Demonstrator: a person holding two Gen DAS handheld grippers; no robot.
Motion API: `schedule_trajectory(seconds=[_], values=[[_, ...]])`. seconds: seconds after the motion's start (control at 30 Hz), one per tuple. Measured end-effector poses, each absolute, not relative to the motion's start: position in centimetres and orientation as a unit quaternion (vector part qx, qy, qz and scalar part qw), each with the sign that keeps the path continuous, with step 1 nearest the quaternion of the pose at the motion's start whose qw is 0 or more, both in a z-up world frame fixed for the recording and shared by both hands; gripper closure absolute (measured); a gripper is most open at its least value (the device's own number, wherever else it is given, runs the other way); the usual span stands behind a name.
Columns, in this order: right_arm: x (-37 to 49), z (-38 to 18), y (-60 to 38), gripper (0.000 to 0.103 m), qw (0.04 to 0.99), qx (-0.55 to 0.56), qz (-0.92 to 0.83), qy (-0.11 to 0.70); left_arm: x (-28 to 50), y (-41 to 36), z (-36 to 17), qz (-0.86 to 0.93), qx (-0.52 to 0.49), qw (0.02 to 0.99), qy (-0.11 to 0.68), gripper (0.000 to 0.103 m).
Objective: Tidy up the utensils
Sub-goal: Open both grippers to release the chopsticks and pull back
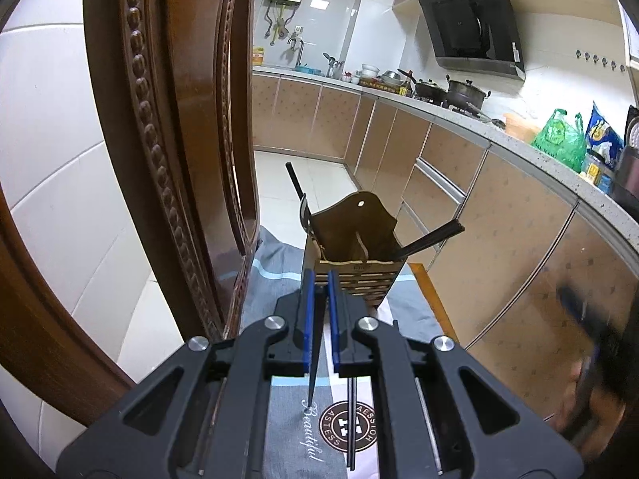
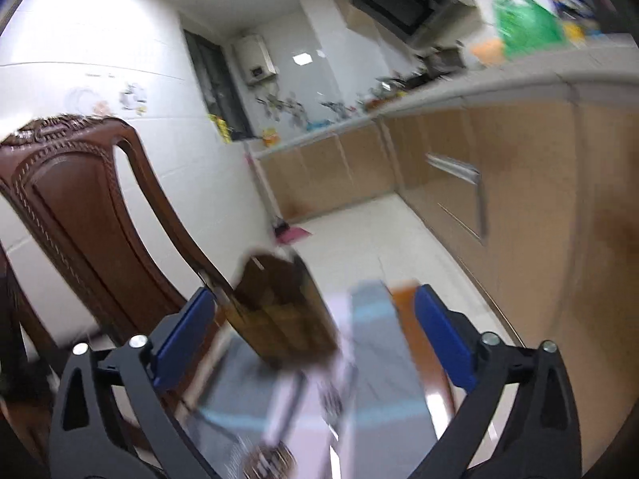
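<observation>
Pinching a dark chopstick (image 1: 315, 343) in your nearly closed left gripper (image 1: 319, 279) while your right gripper (image 2: 315, 327) is hanging wide and empty, you are lining up with the wooden holder (image 1: 351, 247) at frame centre, so tilt the tip down first.

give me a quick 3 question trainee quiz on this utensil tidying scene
1. True or false: the left gripper is shut on a black chopstick.
2. Which describes the right gripper? A) clamped on a spoon B) jaws wide apart, nothing between them C) gripping the cloth
3. Fill in: the wooden holder stands on a patterned ____, with a second chopstick lying on it.

Key: 1 true; 2 B; 3 cloth. The chopstick runs between the left gripper's blue pads, tip down by the cloth's lettering. The right wrist view is blurred, yet its pads clearly stand far apart.
</observation>
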State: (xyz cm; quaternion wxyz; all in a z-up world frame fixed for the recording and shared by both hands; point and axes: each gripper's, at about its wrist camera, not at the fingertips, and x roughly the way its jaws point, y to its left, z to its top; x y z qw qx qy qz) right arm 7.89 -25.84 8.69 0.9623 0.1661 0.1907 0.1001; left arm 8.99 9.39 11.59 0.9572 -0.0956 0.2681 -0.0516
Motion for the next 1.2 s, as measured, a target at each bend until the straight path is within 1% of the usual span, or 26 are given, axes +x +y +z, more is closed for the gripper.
schedule_trajectory(seconds=[0.07, 0.13, 0.3, 0.53, 0.73, 0.87, 1.03, 1.1, 1.2], values=[[6.8, 6.2, -27.1, 0.004, 0.952, 0.170, 0.081, 0.240, 8.8, 9.1, 11.5, -0.050, -0.092, 0.958, 0.269, 0.096], [6.8, 5.3, -27.6, 0.004, 0.942, 0.176, 0.096, 0.268, 8.6, 8.7, 11.6, -0.047, -0.083, 0.958, 0.269, 0.096], [5.7, 5.7, -27.2, 0.004, 0.956, 0.115, 0.102, 0.251, 8.3, 7.5, 12.7, -0.048, -0.072, 0.961, 0.261, 0.096], [6.3, 5.7, -26.3, 0.004, 0.949, 0.116, 0.133, 0.261, 10.0, 5.0, 17.4, -0.046, -0.054, 0.970, 0.234, 0.096], [6.8, 5.6, -26.5, 0.004, 0.943, 0.131, 0.144, 0.270, 14.5, 3.6, 23.0, -0.046, -0.053, 0.977, 0.200, 0.096], [7.2, 5.6, -27.0, 0.004, 0.940, 0.142, 0.144, 0.273, 19.2, 3.8, 25.1, -0.028, -0.062, 0.979, 0.192, 0.096], [7.9, 5.2, -27.1, 0.004, 0.933, 0.158, 0.151, 0.284, 24.5, 4.2, 24.1, -0.027, -0.083, 0.973, 0.212, 0.096], [8.0, 5.0, -26.9, 0.004, 0.933, 0.154, 0.153, 0.286, 26.7, 4.5, 22.3, -0.024, -0.094, 0.969, 0.227, 0.096], [8.4, 4.9, -26.6, 0.004, 0.933, 0.149, 0.154, 0.290, 29.2, 5.3, 18.4, -0.030, -0.119, 0.952, 0.279, 0.096]])
